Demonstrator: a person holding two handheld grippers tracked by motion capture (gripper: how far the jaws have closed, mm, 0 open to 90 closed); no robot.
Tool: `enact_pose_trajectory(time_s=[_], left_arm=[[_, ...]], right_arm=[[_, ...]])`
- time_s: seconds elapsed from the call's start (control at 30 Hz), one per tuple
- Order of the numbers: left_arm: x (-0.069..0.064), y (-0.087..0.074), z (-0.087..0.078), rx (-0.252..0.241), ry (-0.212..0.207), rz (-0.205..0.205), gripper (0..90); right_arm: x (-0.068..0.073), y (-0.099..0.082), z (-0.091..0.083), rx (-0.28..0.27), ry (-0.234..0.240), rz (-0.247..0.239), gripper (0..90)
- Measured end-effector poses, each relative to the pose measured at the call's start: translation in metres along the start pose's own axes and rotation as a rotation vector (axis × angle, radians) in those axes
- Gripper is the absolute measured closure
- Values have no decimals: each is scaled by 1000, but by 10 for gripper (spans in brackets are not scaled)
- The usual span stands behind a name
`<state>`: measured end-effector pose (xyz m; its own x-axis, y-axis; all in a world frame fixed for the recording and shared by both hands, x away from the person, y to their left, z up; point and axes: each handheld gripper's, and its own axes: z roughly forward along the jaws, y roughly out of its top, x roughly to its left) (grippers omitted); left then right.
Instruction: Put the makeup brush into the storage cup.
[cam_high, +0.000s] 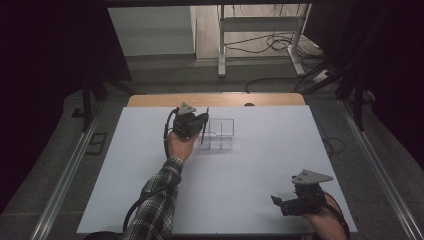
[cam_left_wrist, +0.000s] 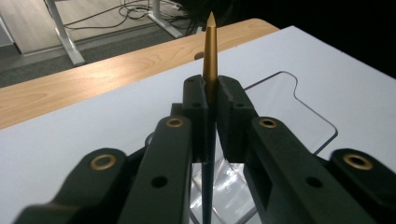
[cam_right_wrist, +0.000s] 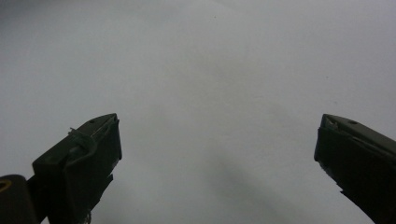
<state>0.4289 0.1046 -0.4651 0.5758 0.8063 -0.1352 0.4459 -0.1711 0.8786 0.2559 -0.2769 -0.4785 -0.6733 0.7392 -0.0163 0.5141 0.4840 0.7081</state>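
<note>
The left gripper (cam_high: 200, 122) sits over the far middle of the white table (cam_high: 150, 170), held by the person's left hand (cam_high: 180, 145), whose plaid sleeve (cam_high: 155, 200) comes up from the near edge. Its jaws are clamped on a slim pen (cam_high: 204, 126) with a dark barrel and a gold, tapered end. In the left gripper view the pen (cam_left_wrist: 209, 56) stands pinched between the two black pads, the gold tip rising above them and the dark barrel running down below them toward the camera. In the high view the pen is nearly upright, leaning a little, and its lower end hangs at the left edge of a clear plastic organizer tray (cam_high: 222, 134) with several compartments; whether the pen's end touches the tray or which compartment it is over cannot be told. Beneath the jaws the same clear tray (cam_left_wrist: 299, 107) lies flat on the white surface, with the wooden table edge (cam_left_wrist: 93, 84) beyond it. The right gripper (cam_high: 285, 202) rests low at the near right corner of the table, well apart from the tray and the pen. Its jaws stand wide apart with nothing between them, and in the right gripper view (cam_right_wrist: 215, 154) bare white tabletop shows between them.
</note>
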Motion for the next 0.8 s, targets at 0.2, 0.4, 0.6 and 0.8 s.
enact_pose_trajectory(time_s=[0.2,0.4,0.6,0.8], left_arm=[[0,5,-4,-17,11,19,493],[4,12,-8,5,-32,0,278],[5,14,-11,44,-46,-3,142],[8,16,-16,62,-61,10,75]], right_arm=[[0,0,0,0,0,0,8],[0,0,0,2,-1,0,8],[0,0,0,2,-2,0,9],[0,0,0,0,-2,2,8]])
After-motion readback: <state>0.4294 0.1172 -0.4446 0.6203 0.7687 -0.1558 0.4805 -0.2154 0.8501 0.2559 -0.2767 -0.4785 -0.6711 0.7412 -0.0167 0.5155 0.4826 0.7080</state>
